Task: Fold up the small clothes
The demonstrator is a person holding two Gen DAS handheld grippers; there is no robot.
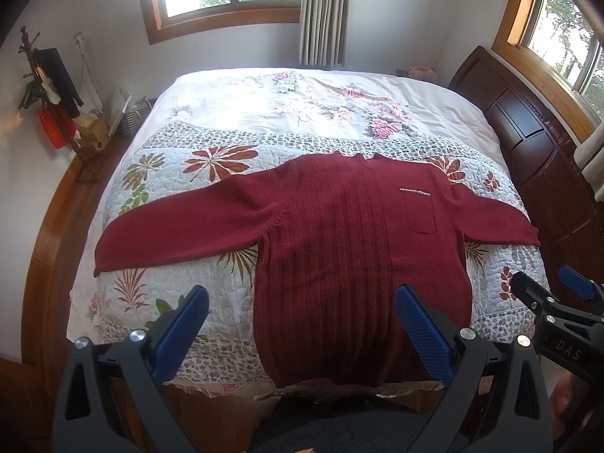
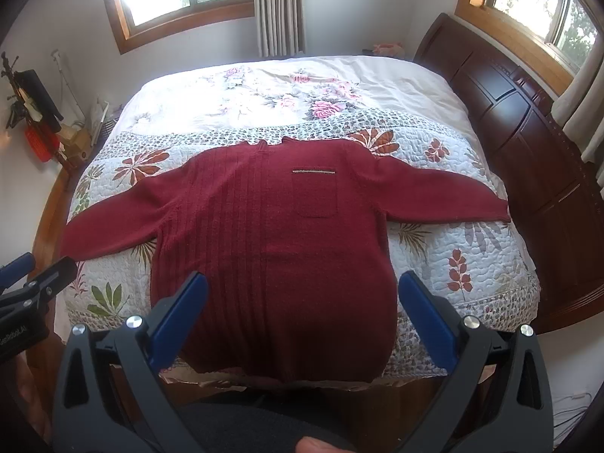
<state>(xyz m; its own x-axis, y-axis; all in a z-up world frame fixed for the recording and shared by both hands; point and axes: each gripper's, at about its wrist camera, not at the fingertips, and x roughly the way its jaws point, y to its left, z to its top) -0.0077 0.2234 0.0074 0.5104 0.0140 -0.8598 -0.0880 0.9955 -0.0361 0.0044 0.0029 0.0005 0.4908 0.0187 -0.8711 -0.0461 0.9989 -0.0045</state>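
Observation:
A dark red knitted sweater (image 1: 347, 234) (image 2: 271, 234) lies flat and face up on the bed, both sleeves spread sideways and the hem hanging over the near edge. It has a chest pocket (image 2: 314, 192) with a pale trim. My left gripper (image 1: 302, 298) is open above the hem, holding nothing. My right gripper (image 2: 304, 287) is open too, over the lower body of the sweater. Each gripper shows at the edge of the other's view: the right gripper (image 1: 543, 283) and the left gripper (image 2: 37, 264).
The bed carries a floral quilt (image 1: 211, 283) (image 2: 472, 249). A dark wooden headboard (image 1: 536, 158) runs along the right side. A coat stand (image 1: 49, 87) and boxes stand on the floor at the left. Windows and a curtain (image 1: 324, 11) line the far wall.

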